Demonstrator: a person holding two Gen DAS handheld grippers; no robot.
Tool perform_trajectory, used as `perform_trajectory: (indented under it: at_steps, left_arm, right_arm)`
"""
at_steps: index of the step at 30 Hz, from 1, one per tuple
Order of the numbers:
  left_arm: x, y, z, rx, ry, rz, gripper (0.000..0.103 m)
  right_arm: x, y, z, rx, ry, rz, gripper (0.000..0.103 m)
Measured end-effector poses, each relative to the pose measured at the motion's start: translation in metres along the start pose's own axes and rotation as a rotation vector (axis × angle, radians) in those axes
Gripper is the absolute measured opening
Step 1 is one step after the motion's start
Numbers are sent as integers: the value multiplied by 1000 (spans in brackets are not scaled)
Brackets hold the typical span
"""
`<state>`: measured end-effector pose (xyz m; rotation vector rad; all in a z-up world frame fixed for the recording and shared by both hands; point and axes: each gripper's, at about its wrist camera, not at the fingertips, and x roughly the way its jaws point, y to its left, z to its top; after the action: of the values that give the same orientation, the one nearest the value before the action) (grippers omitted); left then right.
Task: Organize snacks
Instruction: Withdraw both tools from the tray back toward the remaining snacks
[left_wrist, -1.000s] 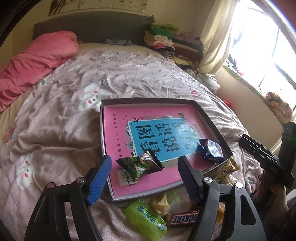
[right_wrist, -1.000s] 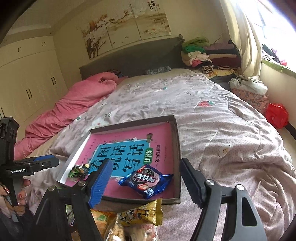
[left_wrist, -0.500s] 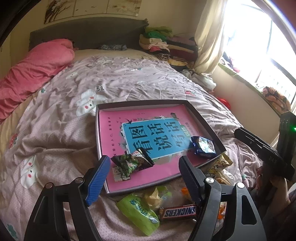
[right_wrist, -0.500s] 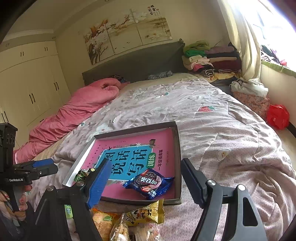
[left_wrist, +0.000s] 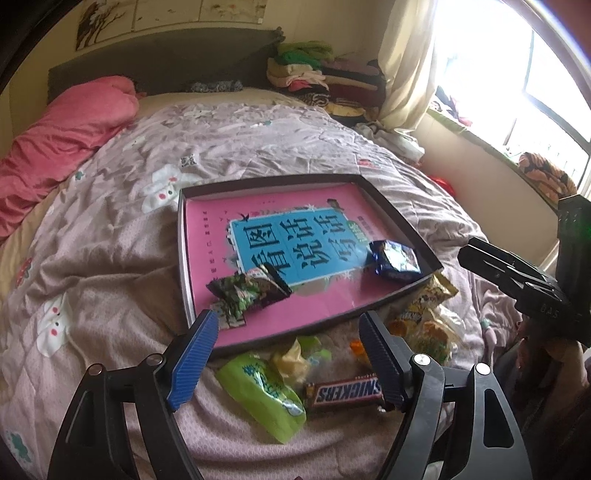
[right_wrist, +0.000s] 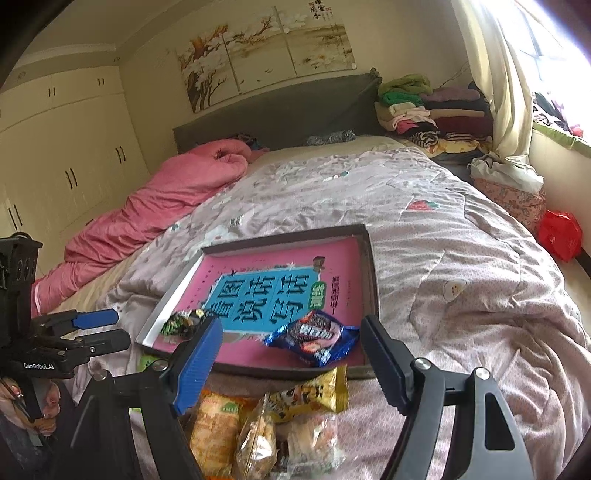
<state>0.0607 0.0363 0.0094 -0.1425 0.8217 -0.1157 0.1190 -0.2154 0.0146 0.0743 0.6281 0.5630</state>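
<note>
Landmark: the shallow dark-rimmed tray w/ a pink book cover as its floor, lying on the quilted bed.

Left gripper hangs just off the tray's near edge, jaws wide apart, nothing between them. Under it on the quilt, just outside the tray: a green snack packet, a Snickers bar touching the packet's right end, and a pale yellow wrapper between those two and the tray rim.

Inside the tray, near-left corner: a dark green-and-black snack bag. Inside, near-right corner: a blue cookie pack, lying flat close to the rim.

Right gripper also sits at the tray's near edge, jaws spread, empty; the blue pack shows in the gap beyond its fingertips, not touched. Just outside the tray on this side is a loose heap: a yellow snack bag closest to the rim, an orange packet and clear-wrapped pastries nearer the camera. These overlap; prob. three or four items, hard to count thru the blur.

Pink duvet is bunched well beyond the tray's far-left side.
</note>
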Motion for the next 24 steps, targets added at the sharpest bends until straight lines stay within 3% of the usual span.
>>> perform_trajectory:
  at_steps: [24]
  left_arm:
    - [8,-35,-41,108,124,-64,80]
  right_arm:
    - [-11,19,-40,-24,134,15,76]
